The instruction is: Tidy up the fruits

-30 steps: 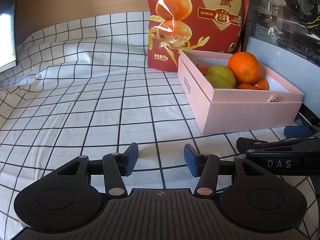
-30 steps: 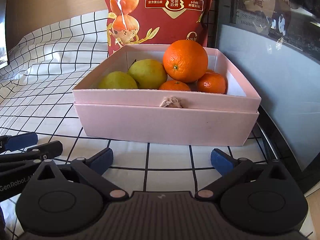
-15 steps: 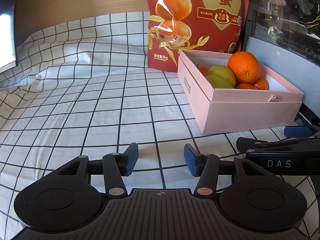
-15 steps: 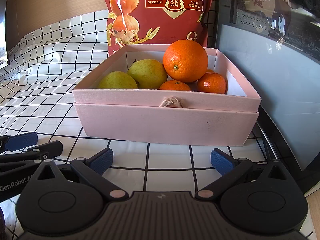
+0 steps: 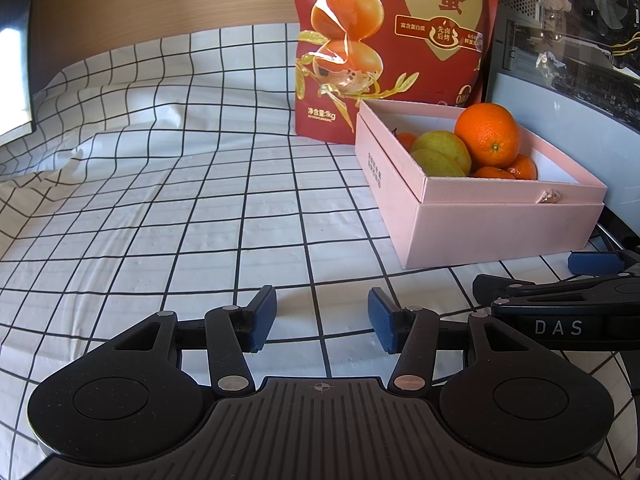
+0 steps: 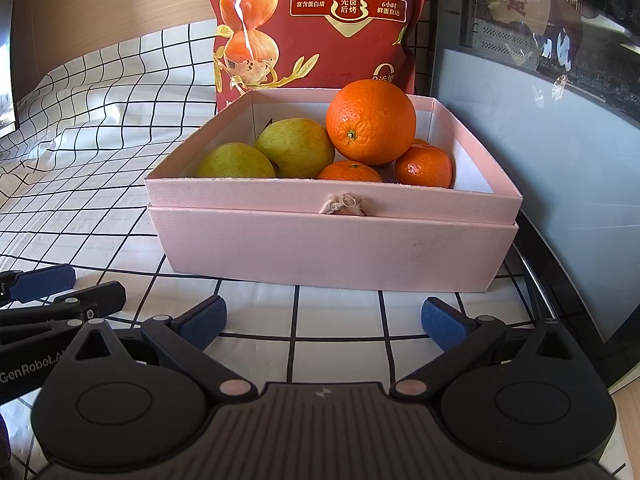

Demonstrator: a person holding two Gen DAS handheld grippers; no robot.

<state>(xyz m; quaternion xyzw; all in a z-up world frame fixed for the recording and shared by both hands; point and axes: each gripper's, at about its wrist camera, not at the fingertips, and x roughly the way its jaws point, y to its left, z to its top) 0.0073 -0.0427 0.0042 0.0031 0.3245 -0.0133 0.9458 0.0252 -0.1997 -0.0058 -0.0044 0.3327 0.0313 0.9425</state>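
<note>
My left gripper (image 5: 322, 318) spread, empty, over checked cloth (image 5: 160, 208). My right gripper (image 6: 324, 322) spread wide, empty, facing pink box (image 6: 332, 240). Pears (image 6: 294, 152), big orange (image 6: 370, 120), mandarins (image 6: 424, 166) piled inside, likely contained against rolling.

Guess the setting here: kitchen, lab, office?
Probably a home or office desk, not a kitchen: a checked cloth covers the surface, a glass-sided computer case stands beside the pink fruit box, and a red snack bag stands behind.
</note>
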